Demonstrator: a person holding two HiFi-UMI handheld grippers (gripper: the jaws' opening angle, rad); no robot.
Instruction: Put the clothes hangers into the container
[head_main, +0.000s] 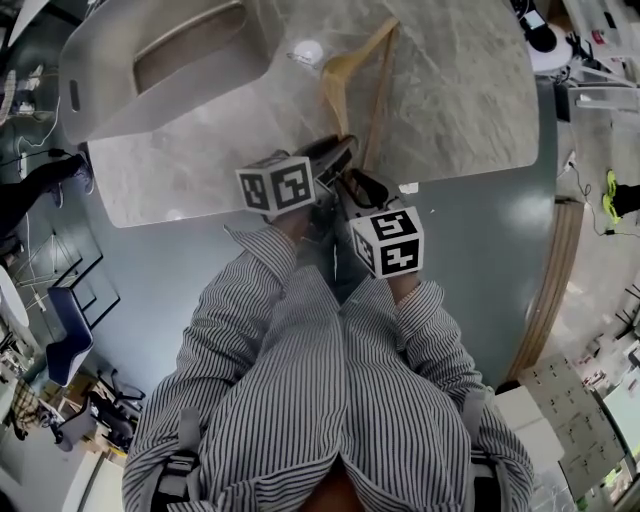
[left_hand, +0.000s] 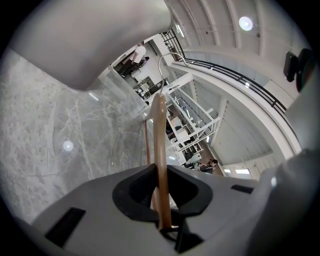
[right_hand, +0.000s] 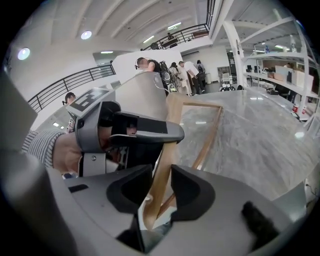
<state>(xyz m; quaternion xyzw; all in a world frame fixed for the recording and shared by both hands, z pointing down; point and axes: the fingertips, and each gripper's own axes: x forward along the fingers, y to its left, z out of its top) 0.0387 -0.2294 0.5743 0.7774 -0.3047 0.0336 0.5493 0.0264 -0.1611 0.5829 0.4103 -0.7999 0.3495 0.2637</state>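
While both tools meet at the near end of the one wooden hanger (head_main: 377, 100) in view, the step in hand looks like the pick-up, with nothing yet lifted toward the container (head_main: 100, 110). The left tongs (left_hand: 161, 195) are nearly closed, their dark pads pressed on the hanger's thin wooden arm, which runs straight out ahead of them over the marble desk (head_main: 470, 90). The right tongs (right_hand: 161, 192) stand wide, the same hanger passing between the pads with a gap showing on at least one side, so they have no grip on it. Just beside them, on their left, sits the left tool with its marker cube (head_main: 275, 187). From the head view the hanger lies flat on the desk, stretching away from both tools, and the grey container rests well apart, beyond the left tongs and off to their left. The next move probably calls for the right tongs to draw back clear of the wood, then for the left to raise the hanger and swing it leftward over the container's open top. No brand, label or readable word shows anywhere; the only print is the black-and-white square patterns on the cubes.
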